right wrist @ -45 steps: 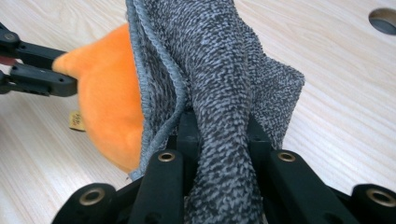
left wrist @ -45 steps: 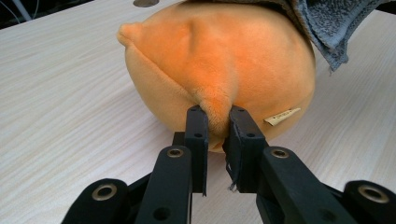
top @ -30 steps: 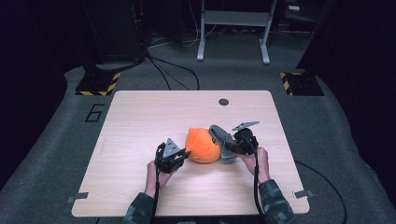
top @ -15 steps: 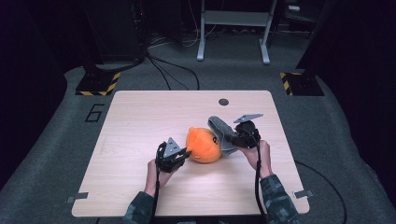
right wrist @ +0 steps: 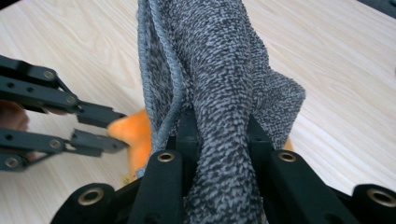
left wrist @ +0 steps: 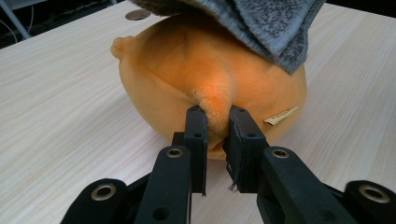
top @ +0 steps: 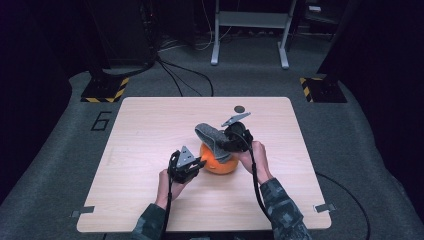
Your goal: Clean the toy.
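Orange plush toy (top: 218, 161) mid-table, nub pinched by left gripper (left wrist: 216, 122) to steady it; grey knitted cloth (right wrist: 219, 84) clamped in right gripper (right wrist: 219, 126), held above the toy.

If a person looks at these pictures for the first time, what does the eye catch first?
Most striking is the bright orange plush toy lying near the middle of the pale wooden table. The left gripper pinches a fold of its fabric from the near side. Above it, the right gripper is shut on a grey knitted cloth, which hangs over the top of the toy.
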`<state>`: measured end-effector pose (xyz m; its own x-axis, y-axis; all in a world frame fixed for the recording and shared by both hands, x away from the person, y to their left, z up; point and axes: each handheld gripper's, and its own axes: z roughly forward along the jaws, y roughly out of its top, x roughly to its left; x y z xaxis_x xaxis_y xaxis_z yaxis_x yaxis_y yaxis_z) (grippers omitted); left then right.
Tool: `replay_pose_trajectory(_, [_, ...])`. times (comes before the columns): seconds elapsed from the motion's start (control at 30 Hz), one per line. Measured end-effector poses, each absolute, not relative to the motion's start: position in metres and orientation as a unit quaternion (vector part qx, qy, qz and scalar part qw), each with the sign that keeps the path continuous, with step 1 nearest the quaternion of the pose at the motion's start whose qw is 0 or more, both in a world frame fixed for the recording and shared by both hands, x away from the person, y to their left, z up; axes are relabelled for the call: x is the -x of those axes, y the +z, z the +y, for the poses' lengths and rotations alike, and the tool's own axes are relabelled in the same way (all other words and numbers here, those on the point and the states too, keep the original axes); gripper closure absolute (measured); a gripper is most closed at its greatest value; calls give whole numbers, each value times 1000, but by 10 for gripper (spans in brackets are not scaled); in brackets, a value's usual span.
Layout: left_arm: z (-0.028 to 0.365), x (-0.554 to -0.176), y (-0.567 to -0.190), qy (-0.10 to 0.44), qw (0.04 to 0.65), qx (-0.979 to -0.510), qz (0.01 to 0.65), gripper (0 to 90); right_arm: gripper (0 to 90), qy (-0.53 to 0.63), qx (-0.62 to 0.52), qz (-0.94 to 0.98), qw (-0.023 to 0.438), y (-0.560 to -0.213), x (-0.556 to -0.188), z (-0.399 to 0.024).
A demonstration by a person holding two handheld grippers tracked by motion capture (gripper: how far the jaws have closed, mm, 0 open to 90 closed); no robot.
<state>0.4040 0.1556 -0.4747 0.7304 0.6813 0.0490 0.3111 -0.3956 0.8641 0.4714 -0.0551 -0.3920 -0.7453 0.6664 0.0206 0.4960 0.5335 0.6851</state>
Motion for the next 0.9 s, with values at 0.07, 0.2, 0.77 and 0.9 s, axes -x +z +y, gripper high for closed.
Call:
replay_pose_trajectory(0.07, [155, -404, -474, 204, 457, -811, 303, 789, 741, 350, -335, 867, 119, -391, -471, -49])
replay_pose_trajectory(0.2, [153, -404, -473, 208, 456, -811, 301, 791, 741, 354, -331, 867, 117, -394, -472, -39])
replay_pose_trajectory(0.77, [152, -403, -473, 207, 455, -810, 307, 795, 745, 337, -335, 870, 132, -400, -467, -44])
replay_pose_trajectory(0.9, [152, -403, -474, 206, 454, -809, 312, 795, 744, 341, -341, 866, 130, -401, -464, -52])
